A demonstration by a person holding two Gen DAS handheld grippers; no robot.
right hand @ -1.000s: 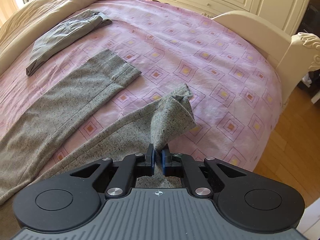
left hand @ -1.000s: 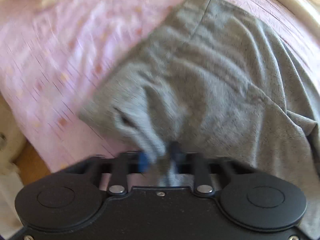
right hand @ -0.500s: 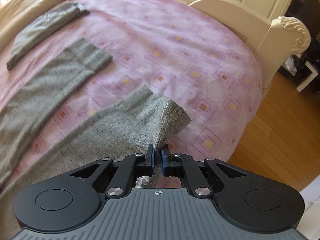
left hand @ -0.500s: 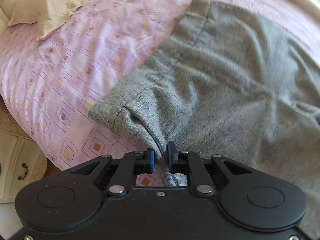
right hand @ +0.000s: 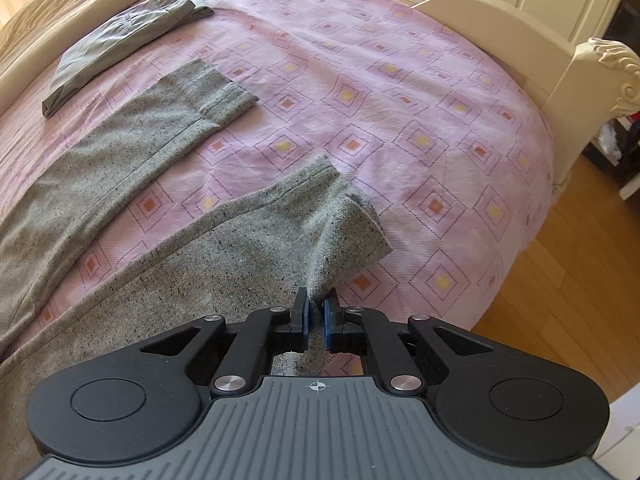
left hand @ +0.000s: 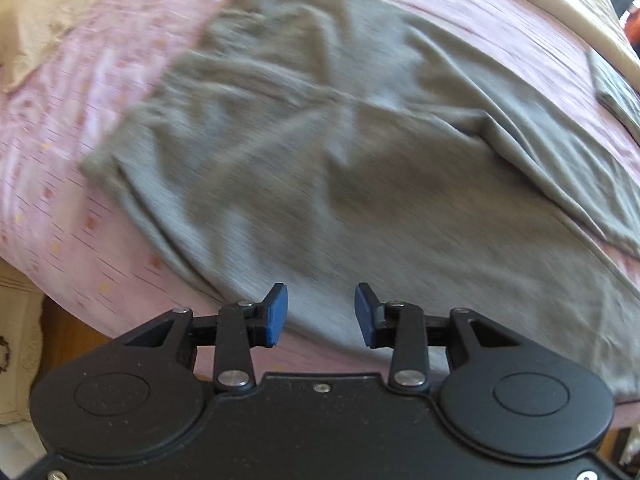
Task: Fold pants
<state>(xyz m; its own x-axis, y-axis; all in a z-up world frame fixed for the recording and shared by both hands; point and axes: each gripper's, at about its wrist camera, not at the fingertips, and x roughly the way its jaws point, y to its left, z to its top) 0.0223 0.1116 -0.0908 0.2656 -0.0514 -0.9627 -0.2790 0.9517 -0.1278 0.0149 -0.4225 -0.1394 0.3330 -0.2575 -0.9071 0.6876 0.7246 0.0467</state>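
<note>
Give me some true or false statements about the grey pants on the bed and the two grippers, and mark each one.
1. The right gripper is clamped on a leg cuff of the grey pants. True.
2. The left gripper is pinching fabric. False: its jaws are opening, with nothing between them.
3. The two legs lie stacked on each other. False: they lie apart, pink bedspread showing between them.
4. A second folded garment lies farther up the bed. True.
5. The pants lie on the wooden floor. False: they lie on the bed.
</note>
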